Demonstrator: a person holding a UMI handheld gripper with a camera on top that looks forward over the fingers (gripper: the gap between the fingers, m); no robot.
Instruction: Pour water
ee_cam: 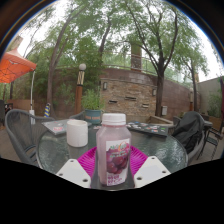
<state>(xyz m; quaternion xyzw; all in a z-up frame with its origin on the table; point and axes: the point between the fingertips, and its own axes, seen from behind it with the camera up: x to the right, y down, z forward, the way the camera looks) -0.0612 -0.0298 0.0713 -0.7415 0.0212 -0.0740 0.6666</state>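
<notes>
one view only, from the camera riding on my gripper (112, 172). it sits low, just above the glass table (160, 150), facing forward and level along the fingers. bottle (113, 150) very near, filling the near centre. far field: stone wall (130, 92), trees (100, 35), sky. no second view to overlap.

An outdoor patio: round glass table (160, 150), metal chair (20, 130), stone wall (130, 92), trees (100, 35), orange umbrella (14, 66).
</notes>
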